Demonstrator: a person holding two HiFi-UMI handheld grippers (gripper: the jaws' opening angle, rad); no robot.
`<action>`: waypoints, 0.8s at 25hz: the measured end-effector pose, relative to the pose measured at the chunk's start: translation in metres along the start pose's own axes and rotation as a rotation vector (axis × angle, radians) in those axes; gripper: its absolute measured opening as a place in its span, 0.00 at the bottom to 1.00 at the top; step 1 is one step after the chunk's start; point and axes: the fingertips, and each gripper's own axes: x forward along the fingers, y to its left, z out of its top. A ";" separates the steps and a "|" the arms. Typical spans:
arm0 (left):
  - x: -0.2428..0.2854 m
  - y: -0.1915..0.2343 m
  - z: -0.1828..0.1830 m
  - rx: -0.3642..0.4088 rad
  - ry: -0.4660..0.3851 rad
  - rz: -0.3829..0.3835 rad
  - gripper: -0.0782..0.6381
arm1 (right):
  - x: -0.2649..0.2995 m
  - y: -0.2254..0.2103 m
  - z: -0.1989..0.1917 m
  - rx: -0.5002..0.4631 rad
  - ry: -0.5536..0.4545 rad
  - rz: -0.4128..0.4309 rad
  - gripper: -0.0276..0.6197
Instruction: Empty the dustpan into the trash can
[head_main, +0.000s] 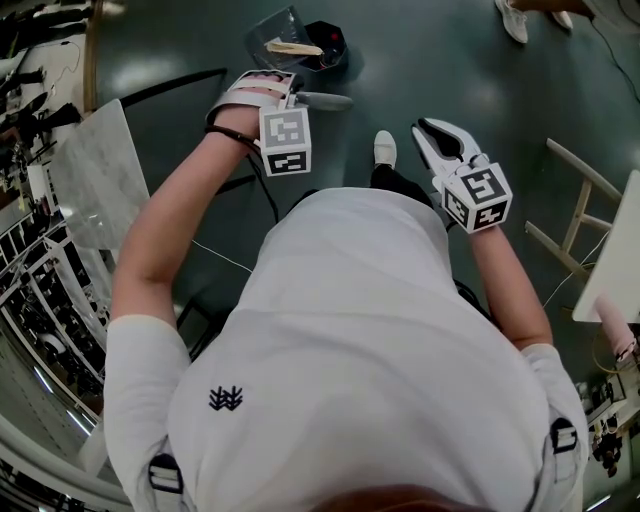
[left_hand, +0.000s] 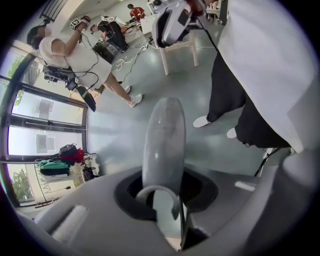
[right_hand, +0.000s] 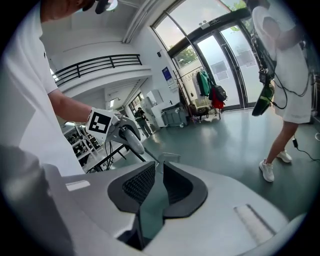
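My left gripper (head_main: 300, 98) is shut on a smooth grey dustpan handle (head_main: 328, 100), whose rounded end pokes out to the right. The left gripper view shows that handle (left_hand: 165, 145) rising straight out from between the jaws of the left gripper (left_hand: 165, 200). Beyond it on the floor lies a clear-walled pan or bin (head_main: 283, 45) holding tan scraps, next to a black box (head_main: 326, 45). Whether the handle joins the clear piece is hidden. My right gripper (head_main: 432, 130) hovers to the right, shut and empty, as the right gripper view (right_hand: 162, 165) confirms.
A pale slab table (head_main: 95, 175) with black legs stands at the left, beside shelving. A white-framed chair (head_main: 575, 215) is at the right. My own shoe (head_main: 384, 148) is between the grippers. Another person (right_hand: 290, 75) stands near the glass doors.
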 end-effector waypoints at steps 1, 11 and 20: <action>0.000 0.000 0.001 0.005 0.002 0.002 0.31 | 0.001 0.000 0.000 -0.002 -0.001 0.004 0.12; -0.004 -0.016 -0.018 -0.113 0.020 -0.010 0.31 | 0.005 0.012 0.000 -0.034 0.004 0.038 0.12; -0.020 -0.044 -0.062 -0.248 0.064 0.038 0.31 | 0.018 0.049 0.002 -0.112 0.040 0.103 0.12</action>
